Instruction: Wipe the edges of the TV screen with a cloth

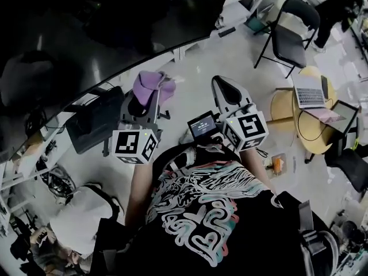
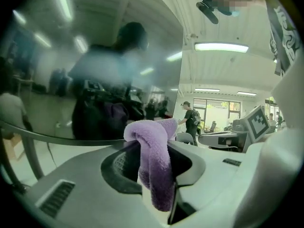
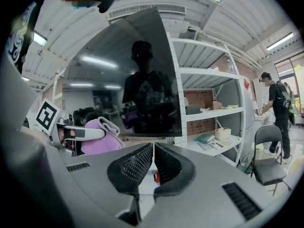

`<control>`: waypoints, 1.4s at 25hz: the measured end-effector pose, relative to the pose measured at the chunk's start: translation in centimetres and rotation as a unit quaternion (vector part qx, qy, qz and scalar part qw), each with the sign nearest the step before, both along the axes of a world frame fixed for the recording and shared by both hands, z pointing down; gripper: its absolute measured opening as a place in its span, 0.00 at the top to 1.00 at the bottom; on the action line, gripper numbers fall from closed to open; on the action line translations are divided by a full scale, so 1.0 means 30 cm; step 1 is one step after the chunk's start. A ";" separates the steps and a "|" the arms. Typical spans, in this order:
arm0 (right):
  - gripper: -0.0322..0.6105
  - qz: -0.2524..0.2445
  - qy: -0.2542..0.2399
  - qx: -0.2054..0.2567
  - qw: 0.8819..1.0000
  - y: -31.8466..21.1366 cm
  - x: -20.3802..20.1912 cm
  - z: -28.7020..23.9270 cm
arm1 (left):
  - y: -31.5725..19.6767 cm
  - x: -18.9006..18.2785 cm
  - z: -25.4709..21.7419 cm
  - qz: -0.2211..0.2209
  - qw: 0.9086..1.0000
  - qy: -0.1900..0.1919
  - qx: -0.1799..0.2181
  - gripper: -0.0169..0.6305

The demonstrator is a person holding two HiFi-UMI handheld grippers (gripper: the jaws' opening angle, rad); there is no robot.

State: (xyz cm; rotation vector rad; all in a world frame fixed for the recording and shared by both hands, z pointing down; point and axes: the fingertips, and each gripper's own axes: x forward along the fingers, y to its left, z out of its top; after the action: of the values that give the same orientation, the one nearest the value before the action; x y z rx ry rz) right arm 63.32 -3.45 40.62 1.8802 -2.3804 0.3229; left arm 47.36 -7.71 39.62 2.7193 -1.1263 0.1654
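Note:
A large dark TV screen [image 1: 98, 22] fills the upper left of the head view, and its bottom edge [image 2: 57, 136] runs just beyond the left jaws in the left gripper view. My left gripper [image 1: 150, 96] is shut on a purple cloth [image 1: 152, 84], which bulges out between the jaws [image 2: 154, 165] a little below that edge. My right gripper [image 1: 230, 94] hangs beside it to the right, shut with nothing between its pads [image 3: 153, 163]. The right gripper view shows the screen [image 3: 128, 80] ahead and the cloth [image 3: 99, 137] at the left.
A white shelf rack [image 3: 209, 108] stands right of the screen. A black folding chair [image 1: 290, 30] and a round wooden table [image 1: 316, 117] with laptops are at the right. A white-topped stool [image 1: 80, 217] sits lower left. A person [image 3: 278, 103] stands far right.

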 end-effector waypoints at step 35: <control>0.90 -0.123 0.086 0.066 0.986 0.616 -0.253 -0.198 | 0.789 -0.328 -0.205 -0.190 0.981 0.010 0.026 0.77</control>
State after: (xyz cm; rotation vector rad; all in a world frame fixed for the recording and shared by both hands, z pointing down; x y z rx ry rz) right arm 55.72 15.03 34.67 1.5605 -2.5287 -0.0169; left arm 37.52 15.95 33.47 2.4794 -1.6350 0.0519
